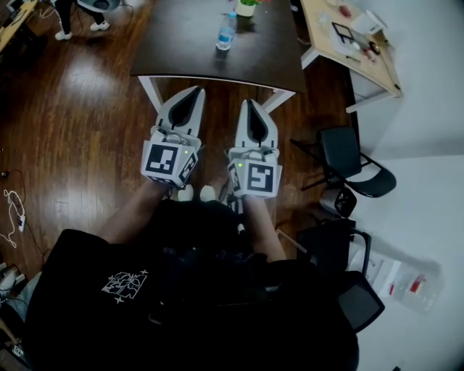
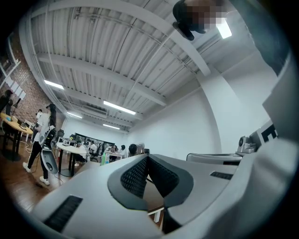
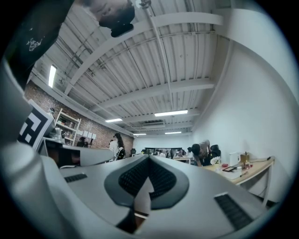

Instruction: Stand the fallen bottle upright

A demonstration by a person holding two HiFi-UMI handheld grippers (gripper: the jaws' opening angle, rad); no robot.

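- Both of yours are empty right now: the left hand-held gripper (image 1: 197, 91) has its jaws pinched together on nothing, and it's the same for the right hand-held gripper (image 1: 249, 103)
- The bottle (image 1: 226, 33) sits on the far part of the dark surface (image 1: 181, 43), well apart from both sets of jaws; from this steep angle I honestly can't tell whether it's lying down or already up
- Biggest risk imo: go in with the jaws closed like this and you'll just poke it, and a round plastic bottle will probably roll or skid toward an edge, so open up before you get there
- Second one: the little potted plant (image 1: 246, 6) is just beside the bottle, so a wide swing while tipping the bottle up could knock the pot over
- The near edge of the surface lies between you and the bottle, so a low approach could clip it
- The surface is a dark top on white legs
- Room: glossy wooden floor (image 1: 72, 116), a light wooden table (image 1: 351, 43) with small clutter off to the right, a black office chair (image 1: 355, 167) near it, people at desks further back, and a ribbed ceiling with strip lights
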